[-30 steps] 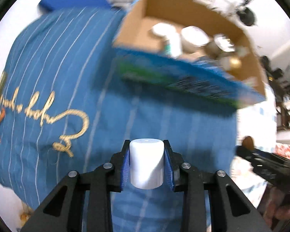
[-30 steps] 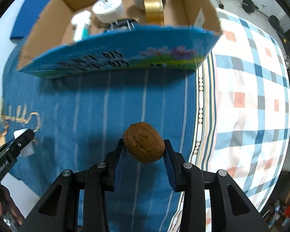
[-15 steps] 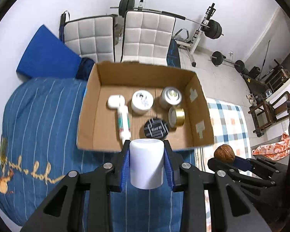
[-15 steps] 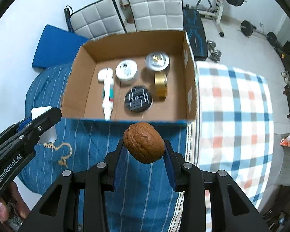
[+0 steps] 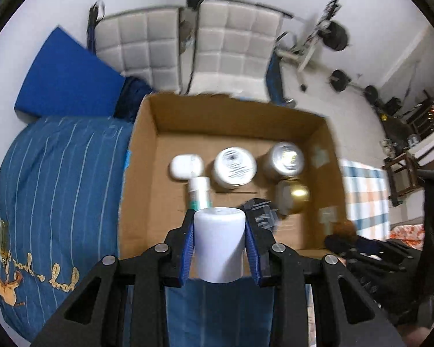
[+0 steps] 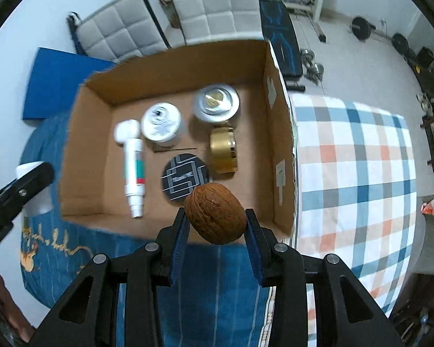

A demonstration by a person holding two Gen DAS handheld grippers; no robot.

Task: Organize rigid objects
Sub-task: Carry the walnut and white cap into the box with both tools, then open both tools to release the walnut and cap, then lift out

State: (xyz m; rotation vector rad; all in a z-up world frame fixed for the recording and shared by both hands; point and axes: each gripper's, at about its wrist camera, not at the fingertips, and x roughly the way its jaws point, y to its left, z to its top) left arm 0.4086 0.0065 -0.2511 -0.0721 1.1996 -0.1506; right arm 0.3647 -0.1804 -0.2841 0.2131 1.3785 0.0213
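Observation:
My left gripper (image 5: 219,245) is shut on a white cylinder (image 5: 219,244), held over the near wall of an open cardboard box (image 5: 139,190). My right gripper (image 6: 215,225) is shut on a brown walnut (image 6: 215,217), held over the box's (image 6: 283,156) near right corner. Inside the box lie a white tube (image 6: 133,170), a white jar (image 6: 160,124), a silver tin (image 6: 216,107), a gold lid (image 6: 223,149) and a black round lid (image 6: 185,176). The right gripper with the walnut (image 5: 343,228) shows at the right of the left wrist view. The left gripper (image 6: 23,185) shows at the left of the right wrist view.
The box sits on a bed with a blue striped cover (image 5: 58,188) and a checked sheet (image 6: 356,173) to the right. Two grey padded chairs (image 5: 231,46) and a blue mat (image 5: 66,78) stand behind the box. Gym weights (image 6: 358,27) lie on the floor at the far right.
Both grippers have risen and moved forward toward the box, so I look down into it from closer. Each keeps its hold on its object.

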